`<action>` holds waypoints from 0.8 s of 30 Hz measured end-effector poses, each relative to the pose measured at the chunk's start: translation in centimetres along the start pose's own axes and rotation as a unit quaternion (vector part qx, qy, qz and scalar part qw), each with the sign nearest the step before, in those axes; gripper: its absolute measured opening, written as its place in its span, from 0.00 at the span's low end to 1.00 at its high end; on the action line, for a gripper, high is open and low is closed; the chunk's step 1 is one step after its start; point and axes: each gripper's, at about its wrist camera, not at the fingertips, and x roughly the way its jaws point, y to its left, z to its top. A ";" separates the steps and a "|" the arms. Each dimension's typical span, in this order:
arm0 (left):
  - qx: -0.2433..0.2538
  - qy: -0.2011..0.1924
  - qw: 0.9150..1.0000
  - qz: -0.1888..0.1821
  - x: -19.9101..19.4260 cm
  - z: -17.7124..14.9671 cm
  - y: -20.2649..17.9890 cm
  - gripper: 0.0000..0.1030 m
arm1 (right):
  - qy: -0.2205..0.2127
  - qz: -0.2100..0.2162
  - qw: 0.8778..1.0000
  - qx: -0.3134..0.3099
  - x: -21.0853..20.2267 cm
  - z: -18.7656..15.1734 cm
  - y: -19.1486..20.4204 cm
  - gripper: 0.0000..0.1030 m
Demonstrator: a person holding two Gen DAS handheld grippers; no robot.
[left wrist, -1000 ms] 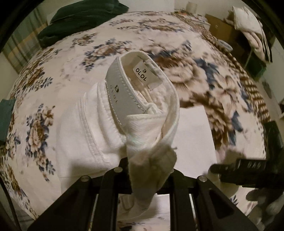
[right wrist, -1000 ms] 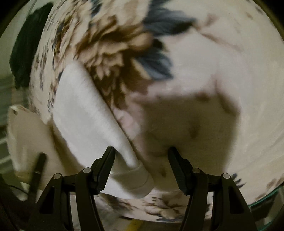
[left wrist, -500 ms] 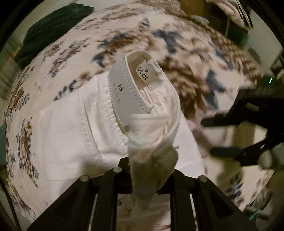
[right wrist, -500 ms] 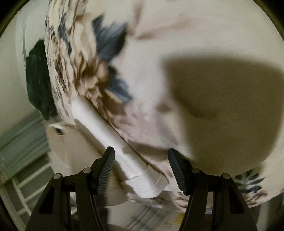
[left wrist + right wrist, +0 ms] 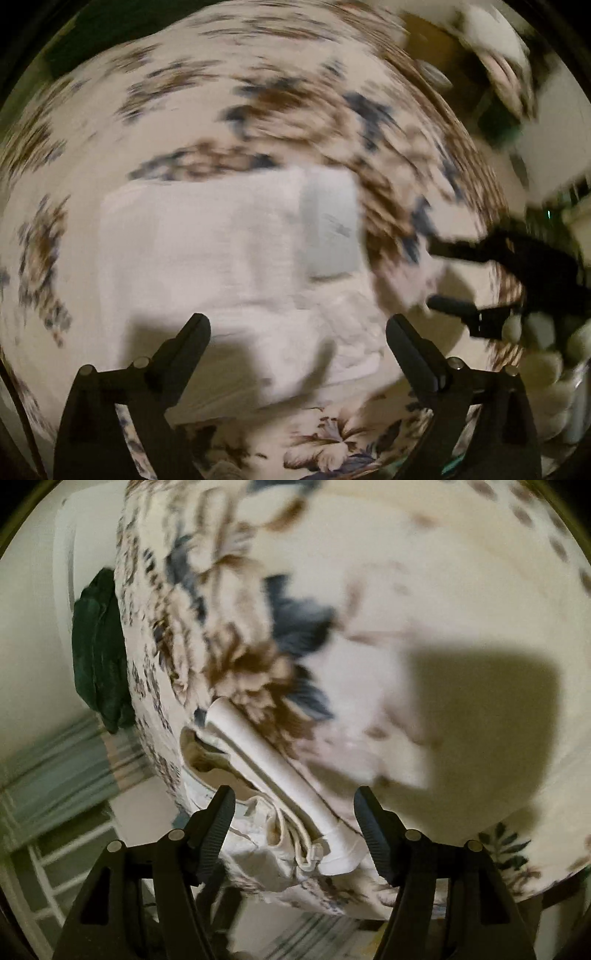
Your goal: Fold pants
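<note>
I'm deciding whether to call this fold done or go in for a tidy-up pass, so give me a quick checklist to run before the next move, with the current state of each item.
1. Left gripper empty: ok, jaws apart with no cloth between them.
2. Right gripper empty: ok, jaws apart; the cloth lies beyond them, ungripped.
3. White pants resting on the floral bedspread: ok, a flat folded block.
4. Edges of the stack aligned: not ok; in the right wrist view the layers gape open on one side.
5. Waistband tucked in: cannot tell, the left wrist view is motion-blurred.
6. Grippers clear of each other: ok, the right gripper sits off beside the pants.
</note>
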 end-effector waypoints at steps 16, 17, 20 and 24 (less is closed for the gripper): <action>-0.186 0.054 0.975 0.109 3.7 -0.8 18.4 0.95 | -0.041 -0.258 0.930 -0.257 9.4 -7.0 10.7 0.13; -0.187 0.053 0.975 0.104 3.4 -0.9 18.4 0.95 | -0.054 -0.253 0.932 -0.253 8.3 -7.5 11.0 0.12; -0.186 0.042 0.978 0.086 2.4 -0.9 18.3 0.95 | -0.097 -0.244 0.934 -0.240 4.3 -8.4 11.3 0.11; -0.193 0.035 0.979 0.058 1.9 -0.8 18.5 0.95 | -0.122 -0.260 0.935 -0.206 -0.3 -7.7 8.4 0.12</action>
